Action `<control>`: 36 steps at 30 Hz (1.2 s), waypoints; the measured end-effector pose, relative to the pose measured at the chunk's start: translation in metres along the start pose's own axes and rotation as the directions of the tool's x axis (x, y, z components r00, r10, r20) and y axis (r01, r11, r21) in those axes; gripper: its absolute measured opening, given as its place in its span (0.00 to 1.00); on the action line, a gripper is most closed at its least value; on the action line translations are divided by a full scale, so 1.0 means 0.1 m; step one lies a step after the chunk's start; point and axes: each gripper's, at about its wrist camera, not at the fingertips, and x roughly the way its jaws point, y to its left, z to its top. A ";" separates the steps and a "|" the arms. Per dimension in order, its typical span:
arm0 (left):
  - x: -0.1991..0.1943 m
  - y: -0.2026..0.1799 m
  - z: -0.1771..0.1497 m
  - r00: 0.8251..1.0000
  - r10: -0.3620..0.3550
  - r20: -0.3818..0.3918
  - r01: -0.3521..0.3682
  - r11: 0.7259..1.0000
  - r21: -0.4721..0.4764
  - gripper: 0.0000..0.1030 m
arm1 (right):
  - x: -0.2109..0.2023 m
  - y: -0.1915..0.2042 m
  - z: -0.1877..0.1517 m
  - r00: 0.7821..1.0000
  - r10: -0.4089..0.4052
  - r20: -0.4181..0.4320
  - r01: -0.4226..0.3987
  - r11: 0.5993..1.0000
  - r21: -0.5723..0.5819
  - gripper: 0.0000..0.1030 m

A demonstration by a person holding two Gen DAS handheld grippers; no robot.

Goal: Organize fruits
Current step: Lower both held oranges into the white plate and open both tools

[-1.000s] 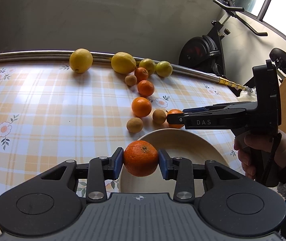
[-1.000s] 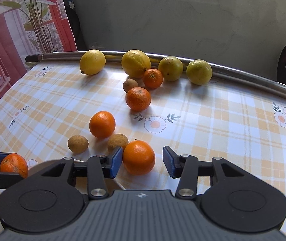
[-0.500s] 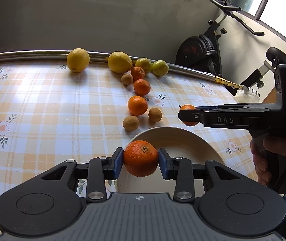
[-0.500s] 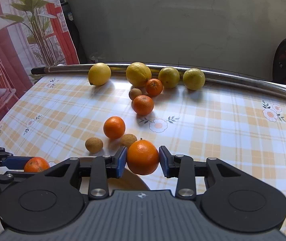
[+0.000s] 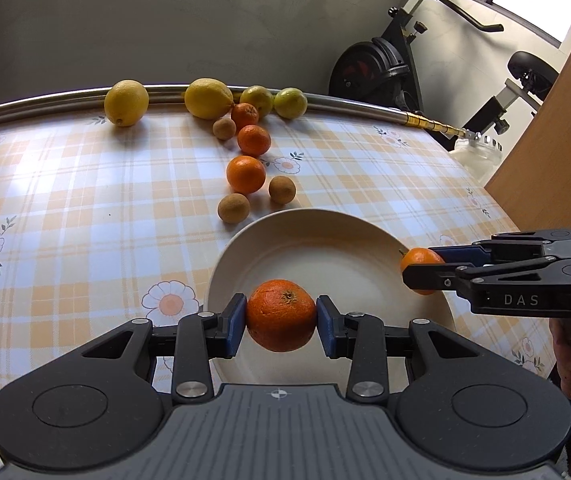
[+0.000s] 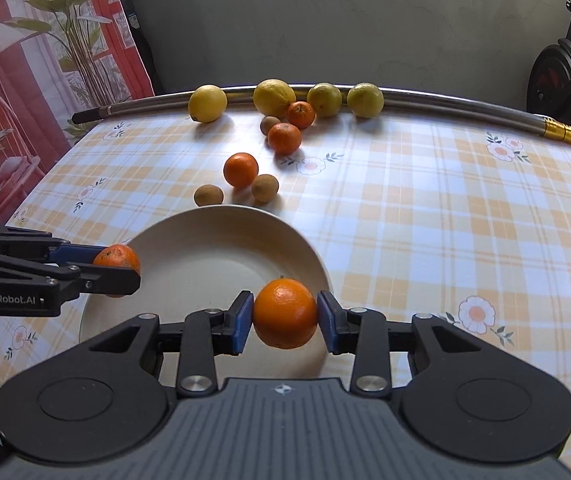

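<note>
Gripping round, firm, roll-prone fruit across its middle, we hold one orange (image 5: 280, 315) in our left claw (image 5: 280, 320), another orange (image 6: 285, 313) in our right claw (image 6: 285, 318), both above the plate (image 5: 325, 256).

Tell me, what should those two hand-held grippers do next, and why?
Probably lower and release. Each hand-held gripper, left and right, is clamped on an orange above the empty cream plate, so setting both down seems the natural next step.

Bright daylight glares on the tablecloth (image 5: 85, 184); sharp focus, fisheye-curved edges.
</note>
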 end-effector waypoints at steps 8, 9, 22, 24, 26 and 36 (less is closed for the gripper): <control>0.10 -0.07 -0.02 0.997 0.070 -0.038 -0.067 0.996 0.066 0.39 | 0.04 0.01 -0.08 1.000 -0.012 0.000 0.012 1.000 0.021 0.37; 0.10 -0.06 -0.02 0.996 0.076 -0.039 -0.073 0.995 0.069 0.39 | 0.05 0.01 -0.08 1.000 -0.011 0.000 0.011 1.000 0.026 0.37; 0.11 -0.02 -0.07 0.996 0.071 -0.055 -0.069 0.997 0.040 0.39 | 0.08 0.03 -0.13 0.999 0.010 -0.031 -0.009 1.000 0.019 0.37; 0.10 -0.02 -0.07 0.996 0.068 -0.059 -0.066 0.997 0.038 0.39 | 0.08 0.02 -0.14 0.999 0.013 -0.038 -0.012 1.000 0.028 0.37; 0.11 -0.02 -0.08 0.996 0.063 -0.064 -0.061 0.997 0.037 0.39 | 0.08 0.03 -0.15 0.999 0.017 -0.041 -0.016 0.999 0.032 0.37; 0.09 0.00 -0.07 0.997 0.024 -0.067 -0.024 1.000 0.003 0.48 | 0.03 0.05 -0.11 0.999 0.005 -0.036 -0.004 1.000 0.026 0.38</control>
